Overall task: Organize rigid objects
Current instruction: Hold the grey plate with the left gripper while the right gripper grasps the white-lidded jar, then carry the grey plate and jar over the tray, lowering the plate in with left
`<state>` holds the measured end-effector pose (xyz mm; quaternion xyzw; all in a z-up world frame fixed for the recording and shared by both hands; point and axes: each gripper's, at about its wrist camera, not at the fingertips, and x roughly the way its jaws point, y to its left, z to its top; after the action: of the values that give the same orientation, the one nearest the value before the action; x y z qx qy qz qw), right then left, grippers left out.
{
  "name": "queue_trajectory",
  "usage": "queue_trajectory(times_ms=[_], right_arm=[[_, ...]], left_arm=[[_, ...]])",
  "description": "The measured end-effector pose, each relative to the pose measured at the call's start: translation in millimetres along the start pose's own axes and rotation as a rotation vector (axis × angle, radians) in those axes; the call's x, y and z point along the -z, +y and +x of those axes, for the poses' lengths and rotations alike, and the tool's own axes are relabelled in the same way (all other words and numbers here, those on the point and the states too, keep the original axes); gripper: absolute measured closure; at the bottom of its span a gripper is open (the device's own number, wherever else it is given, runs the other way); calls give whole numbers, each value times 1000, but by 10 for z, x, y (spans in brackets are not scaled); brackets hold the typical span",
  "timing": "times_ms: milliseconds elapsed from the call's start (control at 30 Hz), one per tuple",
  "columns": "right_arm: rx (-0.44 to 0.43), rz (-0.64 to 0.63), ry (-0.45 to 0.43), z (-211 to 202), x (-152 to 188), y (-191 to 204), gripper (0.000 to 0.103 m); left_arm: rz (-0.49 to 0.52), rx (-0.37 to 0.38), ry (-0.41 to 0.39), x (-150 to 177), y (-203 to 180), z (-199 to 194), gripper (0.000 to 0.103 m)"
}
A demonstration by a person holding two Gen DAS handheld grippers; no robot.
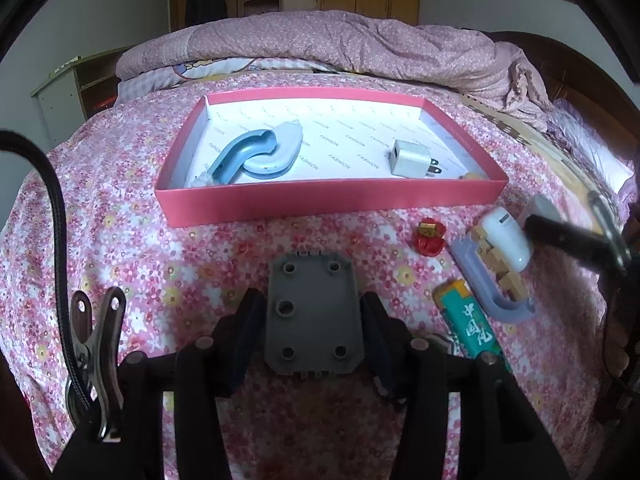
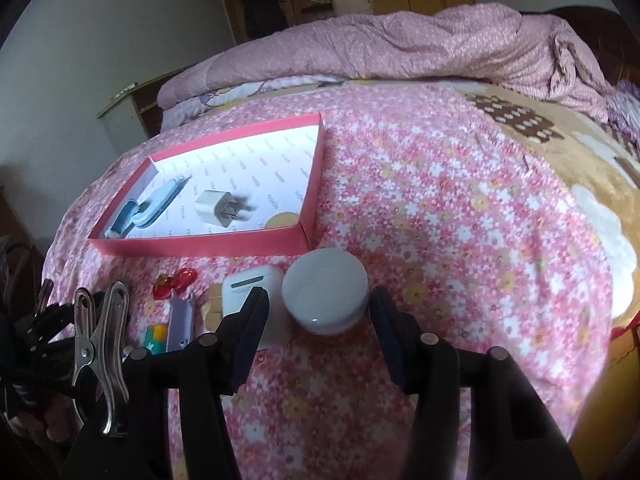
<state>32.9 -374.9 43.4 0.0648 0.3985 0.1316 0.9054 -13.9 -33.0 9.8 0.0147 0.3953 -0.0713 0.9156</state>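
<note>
A pink shallow box lies on the flowered bedspread. It holds a blue curved plastic piece and a white charger plug. My left gripper is open around a grey plastic plate; whether the pads touch it I cannot tell. My right gripper is open around a white round jar. Beside it lie a white earbud case, a lavender clamp, wooden blocks, a green lighter and a red trinket.
A rumpled pink quilt lies across the far side of the bed. A brown patterned blanket covers the right side. A green bedside cabinet stands at the far left. Metal clips hang by each gripper.
</note>
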Motion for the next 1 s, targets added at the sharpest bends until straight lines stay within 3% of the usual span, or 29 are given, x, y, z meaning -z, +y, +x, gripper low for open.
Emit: queue_trajectory(times_ms=[200,267,333,633,1000], right_arm=[[-71,109,-21,56,61,-164,49],[-68,123,-31,46,77,-185,54],[-69,131,-29,44,72,-191,55],[-74,95,-44,1,60,-129,58],[-40,37,-85,-153,31,-10,58]], left_arm=[[-11,20,-5,0,18,-9,48],[-19,26,-7,-1,34,-16,51],[-33,18,-9,1,61,-29,57],[-49,58,-21,-43,75,-121,57],[-57,105,-99,-574,102,-258,57]])
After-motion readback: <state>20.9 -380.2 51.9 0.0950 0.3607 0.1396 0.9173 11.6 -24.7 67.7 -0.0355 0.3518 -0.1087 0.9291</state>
